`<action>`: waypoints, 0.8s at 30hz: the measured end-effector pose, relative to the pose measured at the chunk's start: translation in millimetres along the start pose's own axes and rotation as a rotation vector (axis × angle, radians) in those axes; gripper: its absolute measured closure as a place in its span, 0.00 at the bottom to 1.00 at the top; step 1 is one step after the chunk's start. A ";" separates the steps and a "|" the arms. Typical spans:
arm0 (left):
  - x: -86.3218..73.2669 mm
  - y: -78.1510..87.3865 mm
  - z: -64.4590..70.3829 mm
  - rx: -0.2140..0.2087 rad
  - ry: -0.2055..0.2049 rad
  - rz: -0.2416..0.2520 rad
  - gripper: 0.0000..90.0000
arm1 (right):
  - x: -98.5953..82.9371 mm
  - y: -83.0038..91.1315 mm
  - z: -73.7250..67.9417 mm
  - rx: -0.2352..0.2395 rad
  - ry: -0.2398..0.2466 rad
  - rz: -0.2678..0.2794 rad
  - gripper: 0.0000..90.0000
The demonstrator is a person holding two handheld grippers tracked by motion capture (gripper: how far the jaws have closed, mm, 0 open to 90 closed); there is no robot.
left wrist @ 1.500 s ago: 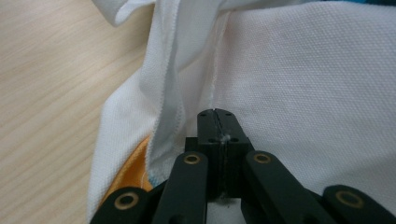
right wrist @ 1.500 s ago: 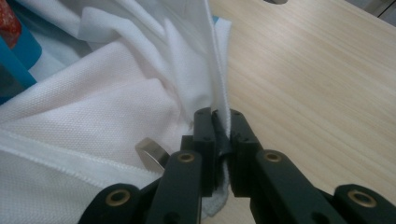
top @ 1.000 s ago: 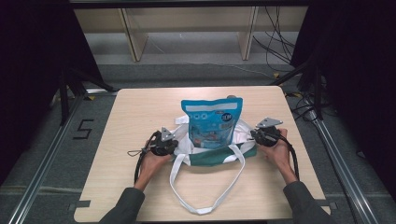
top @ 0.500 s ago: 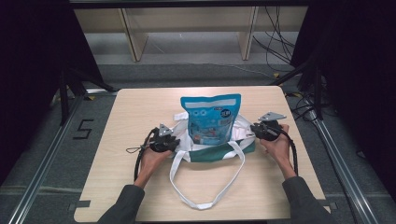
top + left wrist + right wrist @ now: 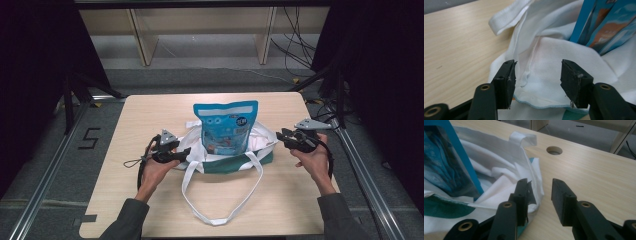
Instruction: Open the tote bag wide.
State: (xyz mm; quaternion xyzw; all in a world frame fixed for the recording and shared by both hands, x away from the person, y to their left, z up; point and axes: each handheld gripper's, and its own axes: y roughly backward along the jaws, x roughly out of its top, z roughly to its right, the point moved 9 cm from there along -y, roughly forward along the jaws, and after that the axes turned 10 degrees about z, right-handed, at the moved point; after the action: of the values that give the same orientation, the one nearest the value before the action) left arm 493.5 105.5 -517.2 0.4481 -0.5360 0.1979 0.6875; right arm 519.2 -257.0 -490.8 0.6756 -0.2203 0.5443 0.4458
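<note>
A white-and-green cloth tote bag (image 5: 227, 152) lies mid-table w/ a blue foil snack pouch (image 5: 226, 126) upright inside. Left gripper (image 5: 537, 75), jaws spread, sits at bag's left rim; right gripper (image 5: 539, 192), jaws apart, beside its right edge.

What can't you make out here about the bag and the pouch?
- Bag's inside: hidden by its own white folds, high view.
- Pouch bottom: sunk in the bag, every view.
- Pouch print: too small in the high view, cut off by the edge in the left gripper view.
- Right tongs: near jaw may touch the cloth; unclear.
</note>
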 end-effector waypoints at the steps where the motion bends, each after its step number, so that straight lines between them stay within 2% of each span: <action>1: 3.9 5.8 0.4 0.007 0.003 0.013 0.48 | -1.1 4.3 -3.8 0.001 -0.008 -0.007 0.73; 2: 5.6 8.2 1.1 0.003 0.003 0.019 0.47 | 0.2 3.5 -1.9 0.012 0.029 0.007 0.72; 3: 6.8 10.3 1.8 -0.002 0.001 0.021 0.47 | -0.7 4.5 -4.6 0.017 0.030 0.000 0.71; 4: 9.0 10.7 2.9 0.002 0.013 0.044 0.46 | -1.8 5.9 -8.3 0.013 0.012 -0.012 0.69; 5: 9.0 10.7 2.9 0.002 0.013 0.044 0.46 | -1.8 5.9 -8.3 0.013 0.012 -0.012 0.69; 6: 7.7 15.3 1.6 0.004 -0.011 0.022 0.45 | -0.5 6.5 -9.6 0.025 0.038 -0.007 0.67; 7: 7.6 16.1 1.8 0.006 -0.009 0.022 0.44 | 0.0 7.3 -12.6 0.035 0.033 -0.005 0.66; 9: 8.6 17.2 3.3 0.012 0.015 0.041 0.43 | 0.7 9.7 -18.4 0.040 0.033 -0.006 0.64; 10: 8.6 17.2 3.3 0.012 0.015 0.041 0.42 | -0.2 12.3 -23.5 0.041 0.008 -0.021 0.63; 11: 8.0 19.4 5.8 0.003 0.035 0.044 0.42 | 0.9 12.4 -22.9 0.048 0.042 -0.014 0.62; 12: 7.6 20.6 7.7 -0.006 0.042 0.045 0.42 | 0.3 15.1 -28.3 0.054 0.010 -0.023 0.61; 13: 6.6 22.8 8.6 -0.012 0.028 0.036 0.41 | 1.2 16.2 -27.7 0.065 0.039 -0.015 0.60; 14: 7.3 23.0 11.9 -0.021 0.042 0.047 0.41 | 0.2 17.9 -31.2 0.064 0.020 -0.017 0.59; 15: 7.1 24.1 14.4 -0.025 0.050 0.050 0.41 | -1.5 19.9 -33.8 0.073 0.016 -0.031 0.57; 16: 7.3 24.9 17.7 -0.037 0.058 0.054 0.41 | -2.5 20.3 -34.9 0.072 0.021 -0.021 0.56; 17: 7.0 26.7 20.2 -0.043 0.050 0.047 0.41 | -3.9 21.7 -35.6 0.079 0.028 -0.028 0.56; 18: 7.9 26.9 23.9 -0.058 0.048 0.058 0.41 | -5.6 23.0 -38.4 0.082 0.011 -0.029 0.56; 19: 7.7 28.0 26.5 -0.053 0.047 0.058 0.40 | -7.0 24.4 -39.9 0.087 0.011 -0.036 0.55; 21: 6.6 29.8 31.9 -0.061 0.046 0.055 0.40 | -9.5 25.5 -42.3 0.089 0.021 -0.042 0.54; 22: 6.6 29.8 31.9 -0.061 0.046 0.055 0.39 | -9.1 25.7 -41.9 0.100 0.049 -0.032 0.53; 23: 4.4 32.1 35.9 -0.073 0.024 0.047 0.39 | -9.5 26.5 -45.1 0.096 0.037 -0.028 0.53; 24: 4.4 32.1 35.9 -0.073 0.024 0.047 0.39 | -9.5 26.5 -45.1 0.096 0.037 -0.028 0.53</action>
State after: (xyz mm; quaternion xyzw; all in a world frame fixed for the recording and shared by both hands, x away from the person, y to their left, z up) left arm 450.8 91.6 -499.4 0.4075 -0.5452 0.1996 0.7049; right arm 471.2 -234.2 -489.6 0.6889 -0.1761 0.5604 0.4246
